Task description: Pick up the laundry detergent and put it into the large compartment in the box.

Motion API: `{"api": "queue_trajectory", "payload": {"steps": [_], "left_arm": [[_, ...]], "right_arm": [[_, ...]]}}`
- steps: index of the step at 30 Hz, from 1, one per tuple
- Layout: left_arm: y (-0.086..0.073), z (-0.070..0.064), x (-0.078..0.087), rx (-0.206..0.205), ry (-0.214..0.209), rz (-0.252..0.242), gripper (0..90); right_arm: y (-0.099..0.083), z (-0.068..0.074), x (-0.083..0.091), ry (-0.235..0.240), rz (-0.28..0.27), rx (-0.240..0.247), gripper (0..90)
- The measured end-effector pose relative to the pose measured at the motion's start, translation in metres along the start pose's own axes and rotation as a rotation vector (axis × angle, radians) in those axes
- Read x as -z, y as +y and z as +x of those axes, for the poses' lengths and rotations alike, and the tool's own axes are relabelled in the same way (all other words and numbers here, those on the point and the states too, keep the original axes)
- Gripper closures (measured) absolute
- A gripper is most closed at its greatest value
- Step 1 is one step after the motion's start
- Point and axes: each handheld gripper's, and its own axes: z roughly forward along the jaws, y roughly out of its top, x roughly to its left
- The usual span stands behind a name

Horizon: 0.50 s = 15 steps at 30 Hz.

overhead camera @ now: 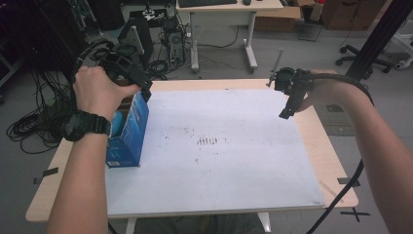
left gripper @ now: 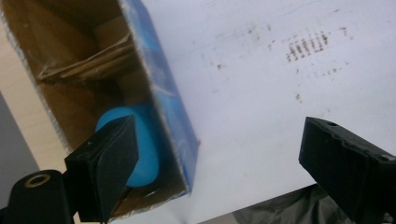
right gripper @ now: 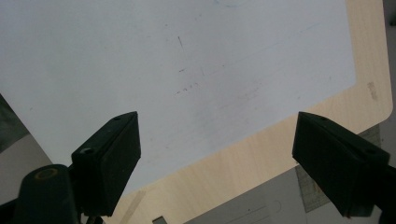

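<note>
While right tongs point(right gripper: 217, 163) hover, left tongs point(left gripper: 219, 168) straddle box wall point(left gripper: 163, 88)

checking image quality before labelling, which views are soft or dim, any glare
High view: sharp, evenly lit, no strong glare on the white mat. Left gripper view: near jaws blurred, blue box fairly clear. Right gripper view: dim, greyish, jaws soft.

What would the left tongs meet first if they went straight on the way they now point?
Probably the blue box's side wall: the open left tongs straddle it, one jaw over the blue object inside. Depth is unclear.
</note>
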Motion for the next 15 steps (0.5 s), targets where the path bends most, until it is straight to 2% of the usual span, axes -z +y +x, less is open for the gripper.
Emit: {"api": "queue_trajectory", "payload": {"steps": [8,15], "left_arm": [[0.006,-0.016,-0.003,-0.047,-0.013,0.004,11.9],[0.014,-0.036,-0.005,-0.097,-0.022,-0.002,11.0]], "right_arm": [[0.002,0.001,0.000,-0.002,0.002,0.003,15.2],[0.004,0.002,0.002,-0.004,0.005,0.011,15.2]]}}
